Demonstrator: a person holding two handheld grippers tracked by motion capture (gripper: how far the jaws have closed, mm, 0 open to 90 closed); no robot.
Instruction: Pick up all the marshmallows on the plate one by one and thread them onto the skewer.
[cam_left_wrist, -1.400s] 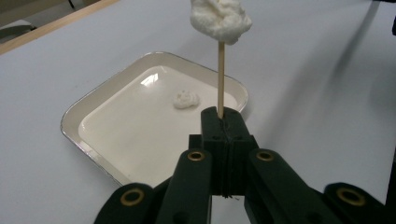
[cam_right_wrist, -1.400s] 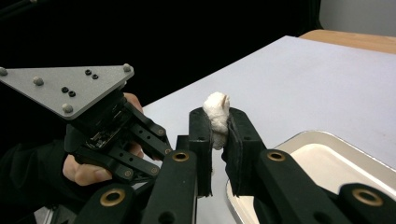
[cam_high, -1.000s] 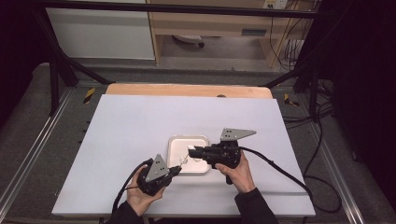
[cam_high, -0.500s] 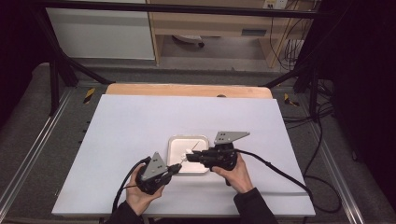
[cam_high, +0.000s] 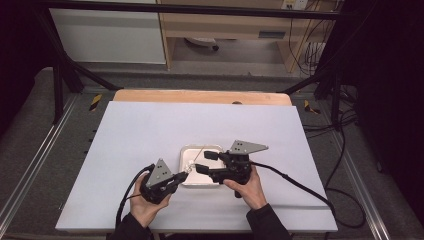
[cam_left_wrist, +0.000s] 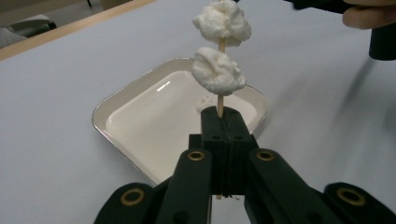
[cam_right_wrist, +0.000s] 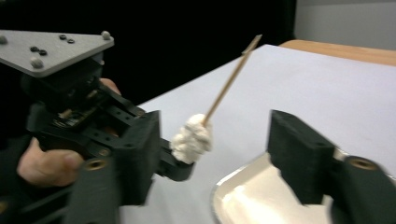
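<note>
1. White tray (cam_high: 200, 167) is seen in the high view near the front middle of the table (cam_high: 150, 130), with both grippers at its near edge. Compared with the picture 1 second earlier, the right gripper (cam_high: 204, 162) has been drawn back slightly toward the tray's right side, and the skewer (cam_high: 196, 156) is now seen slanting over the tray from the left gripper (cam_high: 181, 177). From this it is judged that a piece has just been threaded on and that the next piece is about to be fetched.

2. In the left gripper view, the fingers (cam_left_wrist: 223, 135) are pressed fully together on the lower end of the skewer (cam_left_wrist: 219, 105), which is held upright. 2 white fluffy lumps (cam_left_wrist: 217, 71) are carried on the stick, 1 above the other and slightly apart. The tray (cam_left_wrist: 140, 135) lies just behind, and a small white lump is seen resting in it behind the fingers.

3. In the right gripper view, the fingers (cam_right_wrist: 299, 158) are spread wide and nothing is held or touched between them. The skewer (cam_right_wrist: 231, 79) is seen tilted between them farther off, with the lumps (cam_right_wrist: 191, 139) close to the left gripper (cam_right_wrist: 175, 170). A corner of the tray (cam_right_wrist: 243, 196) is seen below. The loading is judged to be partly done.
</note>
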